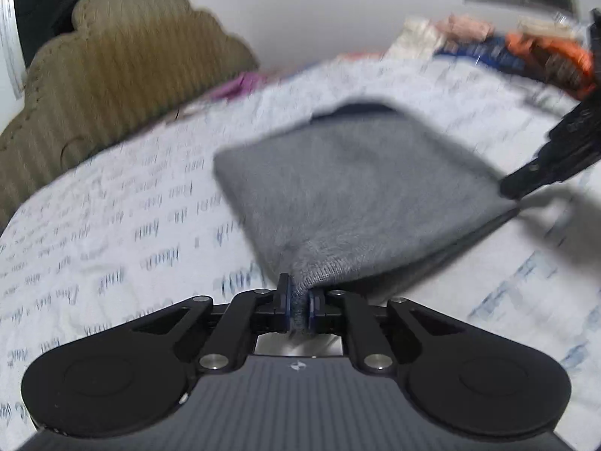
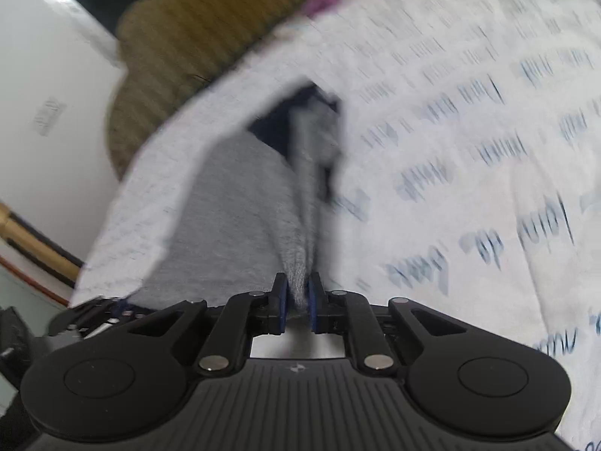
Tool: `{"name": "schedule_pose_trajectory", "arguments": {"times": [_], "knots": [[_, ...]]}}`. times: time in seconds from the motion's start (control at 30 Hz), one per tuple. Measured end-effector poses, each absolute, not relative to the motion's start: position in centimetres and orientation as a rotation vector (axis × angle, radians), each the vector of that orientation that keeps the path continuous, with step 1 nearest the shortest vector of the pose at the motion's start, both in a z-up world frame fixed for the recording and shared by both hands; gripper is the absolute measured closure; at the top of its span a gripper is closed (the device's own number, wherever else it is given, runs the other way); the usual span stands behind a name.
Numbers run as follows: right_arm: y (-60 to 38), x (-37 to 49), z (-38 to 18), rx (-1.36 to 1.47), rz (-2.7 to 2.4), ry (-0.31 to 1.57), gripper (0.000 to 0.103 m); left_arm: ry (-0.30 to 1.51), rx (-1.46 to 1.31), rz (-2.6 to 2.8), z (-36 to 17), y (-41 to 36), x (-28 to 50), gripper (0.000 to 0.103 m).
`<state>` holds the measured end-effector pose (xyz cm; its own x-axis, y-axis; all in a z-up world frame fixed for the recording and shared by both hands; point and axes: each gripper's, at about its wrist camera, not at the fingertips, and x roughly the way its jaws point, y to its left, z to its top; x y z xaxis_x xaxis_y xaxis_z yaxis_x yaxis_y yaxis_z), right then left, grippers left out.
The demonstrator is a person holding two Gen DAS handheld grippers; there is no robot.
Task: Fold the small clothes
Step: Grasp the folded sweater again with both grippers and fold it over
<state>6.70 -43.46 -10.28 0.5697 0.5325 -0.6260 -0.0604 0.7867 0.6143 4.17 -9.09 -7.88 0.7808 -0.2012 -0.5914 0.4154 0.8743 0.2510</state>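
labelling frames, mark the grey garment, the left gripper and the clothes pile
grey garment [image 1: 349, 188], left wrist view, middle of its top face
left gripper [image 1: 299, 306], left wrist view, between its fingertips
clothes pile [image 1: 541, 52], left wrist view, orange piece

Even, soft indoor light; heavy motion blur across both views; fisheye bending and dark corners at the edges.

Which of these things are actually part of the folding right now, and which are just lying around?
In use:
- grey garment
- left gripper, pinching one corner
- right gripper, pinching another corner

Lying about:
- printed bedsheet, under the garment
- heap of other clothes
- purple cloth
- padded headboard
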Motion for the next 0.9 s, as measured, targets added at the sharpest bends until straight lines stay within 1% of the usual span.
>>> {"name": "schedule_pose_trajectory", "arguments": {"times": [0.03,0.07,0.1,0.13,0.17,0.2,0.23,0.27,0.37,0.47,0.5,0.6,0.67,0.73,0.8,0.83,0.87,0.9], "knots": [[-43.8,6.6,-10.7,0.624,0.379,0.899,0.092,0.59,0.379,-0.345,-7.8,-9.0,4.1,0.084],[-44.0,6.4,-10.5,0.645,0.383,0.888,0.091,0.583,0.364,-0.366,-7.4,-8.8,3.9,0.076],[-44.5,6.3,-9.9,0.657,0.392,0.871,0.088,0.579,0.343,-0.4,-6.7,-8.4,3.6,0.062],[-45.1,6.2,-9.3,0.671,0.403,0.843,0.079,0.578,0.315,-0.427,-6.0,-7.9,3.4,0.053],[-45.9,6.4,-8.6,0.683,0.399,0.81,0.07,0.578,0.257,-0.468,-5.1,-6.9,3.4,0.033],[-46.6,6.7,-7.9,0.679,0.381,0.78,0.044,0.575,0.183,-0.498,-4.3,-6.0,3.6,0.021],[-47.0,7.4,-7.2,0.665,0.366,0.752,0.029,0.571,0.101,-0.515,-3.5,-5.1,4.2,0.018],[-47.2,8.4,-6.6,0.649,0.366,0.726,0.016,0.57,0.021,-0.519,-2.8,-4.4,5.2,0.018],[-47.3,13.4,-6.0,0.682,0.414,0.711,0.016,0.63,-0.229,-0.474,-2.3,-3.4,10.8,0.02],[-46.7,19.1,-7.1,0.695,0.388,0.746,0.017,0.771,-0.52,-0.427,-4.9,-2.4,17.7,0.026],[-46.5,20.8,-7.7,0.7,0.357,0.768,0.016,0.824,-0.598,-0.412,-6.1,-2.2,19.5,0.026],[-45.7,24.3,-10.1,0.74,0.37,0.845,0.017,0.912,-0.657,-0.412,-8.1,-2.8,23.0,0.026],[-44.8,25.1,-10.7,0.746,0.409,0.851,0.016,0.916,-0.651,-0.435,-8.4,-3.6,24.2,0.025],[-44.2,25.3,-11.1,0.772,0.468,0.831,0.017,0.917,-0.668,-0.447,-8.5,-3.9,25.4,0.021],[-43.3,25.7,-11.6,0.758,0.48,0.844,0.017,0.933,-0.696,-0.463,-9.1,-4.2,26.5,0.022],[-42.7,25.7,-11.6,0.714,0.478,0.827,0.02,0.935,-0.687,-0.464,-9.2,-4.3,26.8,0.025],[-42.1,25.5,-11.3,0.663,0.452,0.823,0.028,0.933,-0.654,-0.449,-9.2,-4.6,26.8,0.051],[-41.5,25.4,-11.1,0.625,0.429,0.835,0.058,0.946,-0.607,-0.427,-9.2,-4.8,26.8,0.072]]}}
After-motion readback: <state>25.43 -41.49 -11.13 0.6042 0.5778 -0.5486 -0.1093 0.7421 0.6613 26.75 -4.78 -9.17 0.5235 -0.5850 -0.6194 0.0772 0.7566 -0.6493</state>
